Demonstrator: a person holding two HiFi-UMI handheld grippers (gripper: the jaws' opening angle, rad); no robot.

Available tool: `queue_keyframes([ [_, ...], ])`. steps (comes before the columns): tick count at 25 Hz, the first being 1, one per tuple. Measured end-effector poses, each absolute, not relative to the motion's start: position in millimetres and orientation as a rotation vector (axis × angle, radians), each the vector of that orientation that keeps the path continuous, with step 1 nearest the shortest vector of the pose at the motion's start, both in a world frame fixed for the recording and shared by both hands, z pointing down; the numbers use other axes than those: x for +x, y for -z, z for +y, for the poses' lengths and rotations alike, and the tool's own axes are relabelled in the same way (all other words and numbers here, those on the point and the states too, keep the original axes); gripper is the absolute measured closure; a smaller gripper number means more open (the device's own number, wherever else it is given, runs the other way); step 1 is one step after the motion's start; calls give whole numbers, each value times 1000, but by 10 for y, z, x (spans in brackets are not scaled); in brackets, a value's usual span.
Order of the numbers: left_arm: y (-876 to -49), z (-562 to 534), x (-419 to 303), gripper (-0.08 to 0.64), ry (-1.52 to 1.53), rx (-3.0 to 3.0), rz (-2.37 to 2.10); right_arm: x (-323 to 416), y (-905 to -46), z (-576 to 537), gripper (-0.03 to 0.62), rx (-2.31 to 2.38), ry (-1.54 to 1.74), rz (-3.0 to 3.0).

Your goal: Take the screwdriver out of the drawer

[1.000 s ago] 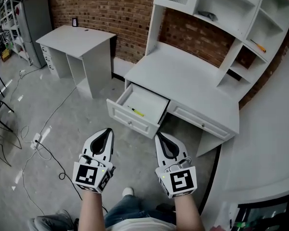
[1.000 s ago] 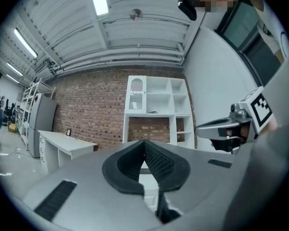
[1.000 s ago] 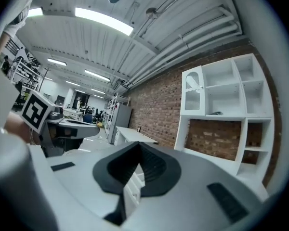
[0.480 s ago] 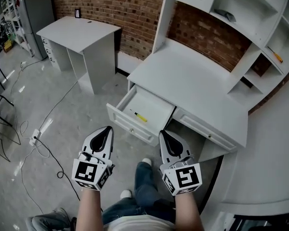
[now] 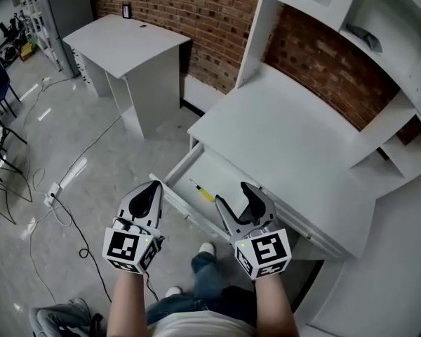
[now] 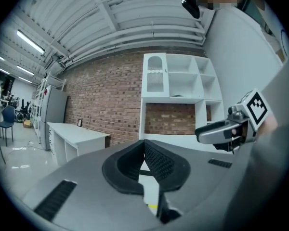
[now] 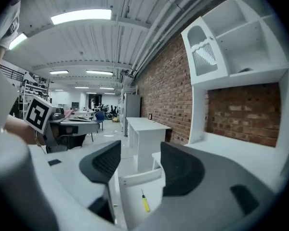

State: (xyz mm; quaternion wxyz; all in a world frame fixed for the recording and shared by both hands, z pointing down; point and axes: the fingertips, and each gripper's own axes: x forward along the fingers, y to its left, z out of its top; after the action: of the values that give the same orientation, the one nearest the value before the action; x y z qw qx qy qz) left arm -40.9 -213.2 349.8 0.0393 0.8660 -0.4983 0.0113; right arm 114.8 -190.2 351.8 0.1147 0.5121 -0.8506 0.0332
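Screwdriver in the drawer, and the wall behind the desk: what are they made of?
Screwdriver: the yellow handle looks like smooth plastic; the thin dark shaft is probably metal. Wall: rough red brick, with pale mortar lines between the blocks.

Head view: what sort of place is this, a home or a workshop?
Probably a lab or workshop hall, not a home: a bare brick wall, loose cables across a concrete floor, and, in the right gripper view, strip lights over a long open room.
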Motion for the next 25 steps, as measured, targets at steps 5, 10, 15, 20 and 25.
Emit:
queue_keyframes([
  [5,-3686,-2550,-363,545,-110,2573,-1620,1297,-3864,-2422,336,1402,-180,-2479],
  [10,-4011,-2866,-364,545,-180,2427,-1735,1312,-4336,-2810,337,1236,-228,-2465],
  [15,-4376,-3077,-368,545,-247,2338,-1791,1259,-4964,-3046,347,1043,-276,-2422],
  [20,-4655,-3218,-458,545,-281,2273,-1808,1216,-5677,-3179,362,913,-362,-2332],
  [25,-4923,-3265,-593,546,-315,2244,-1787,1109,-6485,-3197,381,814,-510,-2199],
])
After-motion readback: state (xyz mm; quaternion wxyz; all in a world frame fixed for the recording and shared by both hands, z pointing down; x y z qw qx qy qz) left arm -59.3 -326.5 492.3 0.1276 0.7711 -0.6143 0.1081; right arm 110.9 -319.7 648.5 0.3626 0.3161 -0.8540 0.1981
